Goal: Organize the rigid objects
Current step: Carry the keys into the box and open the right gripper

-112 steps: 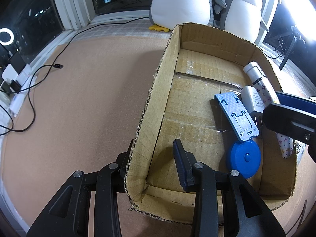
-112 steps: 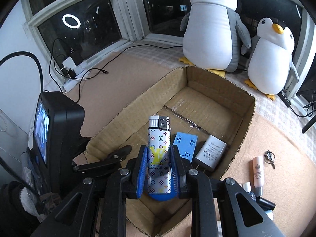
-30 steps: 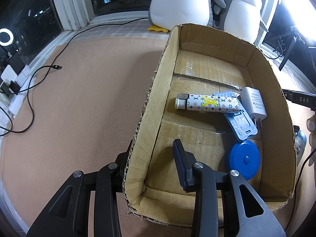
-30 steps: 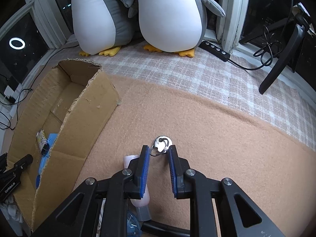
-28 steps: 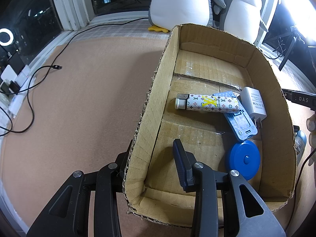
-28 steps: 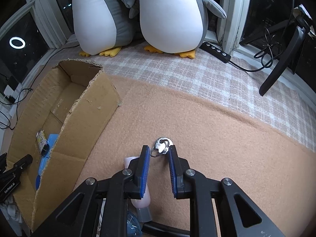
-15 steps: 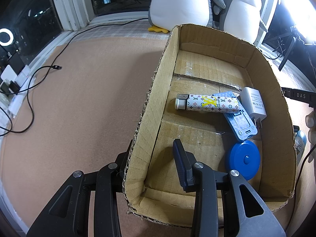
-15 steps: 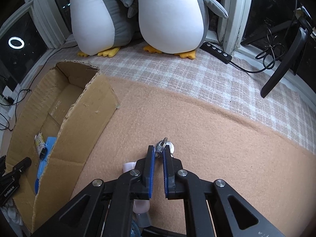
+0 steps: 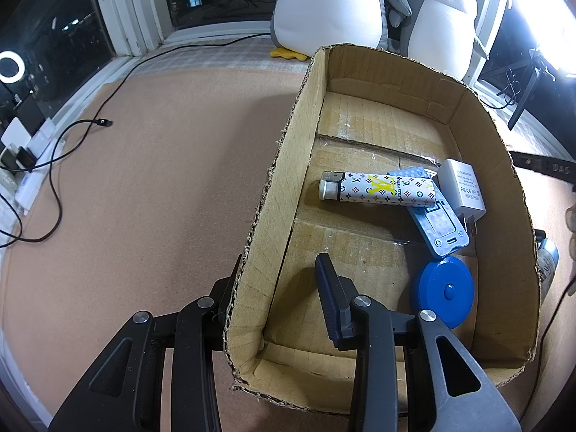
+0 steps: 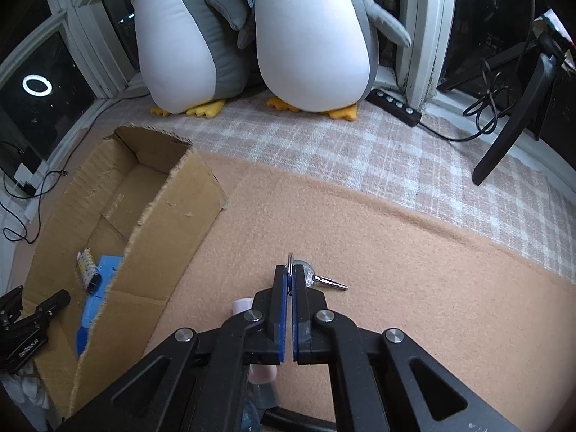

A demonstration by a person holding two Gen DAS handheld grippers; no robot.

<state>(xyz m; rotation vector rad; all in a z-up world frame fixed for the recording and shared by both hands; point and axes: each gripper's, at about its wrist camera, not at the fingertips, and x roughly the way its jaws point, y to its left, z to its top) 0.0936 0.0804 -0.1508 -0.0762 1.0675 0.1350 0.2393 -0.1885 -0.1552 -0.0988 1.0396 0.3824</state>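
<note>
The right hand-held gripper (image 10: 289, 275) has its jaws pressed together on the thin ring of the key (image 10: 316, 278), low in the centre of the right wrist frame, the blade sticking out to the right over the tan blanket (image 10: 414, 288). That pinch is only on a wire ring, so the key could swing or slip out on the way to the cardboard box (image 10: 172, 201) at the left. The left hand-held gripper (image 9: 280, 288) is clamped on the box's near wall; loosening it would let the box shift.
</note>
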